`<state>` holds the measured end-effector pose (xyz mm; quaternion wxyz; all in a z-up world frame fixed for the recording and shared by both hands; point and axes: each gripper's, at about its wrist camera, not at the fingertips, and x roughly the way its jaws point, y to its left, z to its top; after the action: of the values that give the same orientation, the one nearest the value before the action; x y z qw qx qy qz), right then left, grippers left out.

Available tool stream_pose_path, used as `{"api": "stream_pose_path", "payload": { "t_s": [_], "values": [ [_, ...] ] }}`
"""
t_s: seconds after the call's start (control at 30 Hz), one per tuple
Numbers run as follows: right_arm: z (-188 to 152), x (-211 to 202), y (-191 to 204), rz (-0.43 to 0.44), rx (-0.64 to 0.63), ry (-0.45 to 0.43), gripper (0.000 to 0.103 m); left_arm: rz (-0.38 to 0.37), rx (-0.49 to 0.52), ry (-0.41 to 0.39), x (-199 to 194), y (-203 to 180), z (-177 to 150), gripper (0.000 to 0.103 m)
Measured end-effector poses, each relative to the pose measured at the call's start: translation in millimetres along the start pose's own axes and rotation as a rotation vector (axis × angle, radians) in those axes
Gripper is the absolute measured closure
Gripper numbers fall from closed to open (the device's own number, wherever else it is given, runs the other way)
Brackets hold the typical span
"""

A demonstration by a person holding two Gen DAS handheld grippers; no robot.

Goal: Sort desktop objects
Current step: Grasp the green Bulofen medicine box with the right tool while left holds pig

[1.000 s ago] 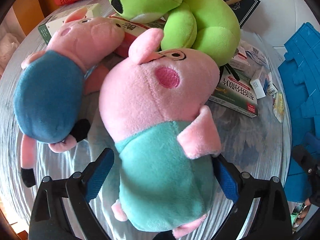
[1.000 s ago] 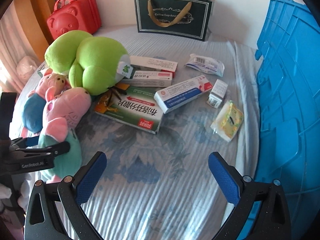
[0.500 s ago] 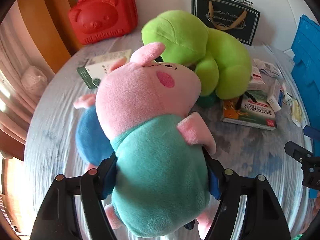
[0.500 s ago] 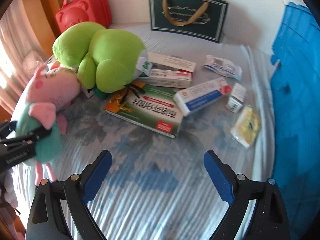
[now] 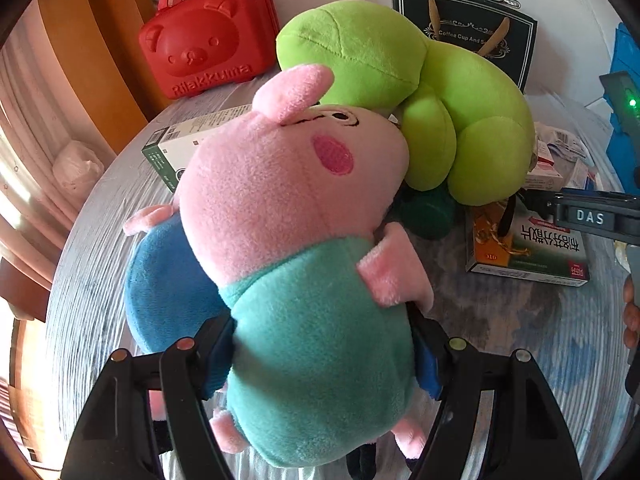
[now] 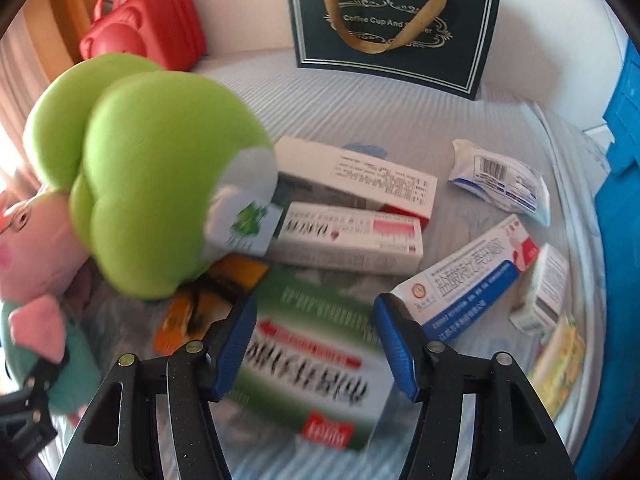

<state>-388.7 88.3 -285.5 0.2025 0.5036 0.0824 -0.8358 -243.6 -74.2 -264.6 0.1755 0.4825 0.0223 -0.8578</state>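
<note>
My left gripper [image 5: 324,340] is shut on the teal body of a pink pig plush [image 5: 288,200], which is lifted and tilted. Under it lies a second pig plush in blue [image 5: 160,280]. A large green frog plush [image 5: 440,92] rests behind them. My right gripper [image 6: 316,312] hangs low over a green medicine box [image 6: 312,364]; its jaws are closing with the box between the blue pads, and no press on it shows. In the left wrist view the right gripper's body [image 5: 592,216] reaches in over that box [image 5: 528,252].
Several white medicine boxes [image 6: 352,236], a blue-striped box [image 6: 468,284], a small carton [image 6: 548,284] and a foil packet [image 6: 500,176] lie to the right. A red bear case [image 5: 208,40] and a dark gift bag [image 6: 392,28] stand at the back. A blue crate [image 6: 620,184] borders the right edge.
The left gripper closed on the teal-shirted pig and raised it off the cloth. The right gripper dropped forward and left onto the green box, its jaws narrowing.
</note>
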Motion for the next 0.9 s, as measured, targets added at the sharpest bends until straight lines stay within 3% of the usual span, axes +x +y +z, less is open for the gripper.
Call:
{"api": "stream_pose_path", "payload": {
  "t_s": [0.17,0.3,0.4,0.47,0.7,0.73,0.9],
  "values": [
    [1.6,13.0,-15.2,0.054,0.051,0.056,0.043,0.013,0.000,-0.010,8.1,-4.8,4.4,0.029],
    [-33.3,-2.5,-1.7,0.107,0.030,0.116,0.039,0.034,0.027,-0.019,8.4,-11.0,0.8,0.028],
    [-59.8,-13.4,17.0,0.126,-0.027,0.146,0.026,0.012,0.024,-0.010,5.2,-7.0,-1.6,0.028],
    [-74.4,-21.0,28.0,0.125,-0.065,0.135,0.001,-0.001,0.023,0.000,2.9,-4.1,-4.6,0.028],
    [-74.7,-0.7,45.8,0.036,-0.131,0.130,0.000,-0.017,0.038,-0.002,-4.2,-4.2,-13.1,0.029],
    [-74.8,2.2,46.5,0.039,-0.131,0.134,0.009,-0.019,0.039,-0.005,-5.4,-3.8,-14.0,0.029],
    [-84.3,-12.8,49.7,0.010,-0.119,0.098,0.011,-0.042,0.059,-0.049,-31.2,-1.5,-15.8,0.029]
  ]
}}
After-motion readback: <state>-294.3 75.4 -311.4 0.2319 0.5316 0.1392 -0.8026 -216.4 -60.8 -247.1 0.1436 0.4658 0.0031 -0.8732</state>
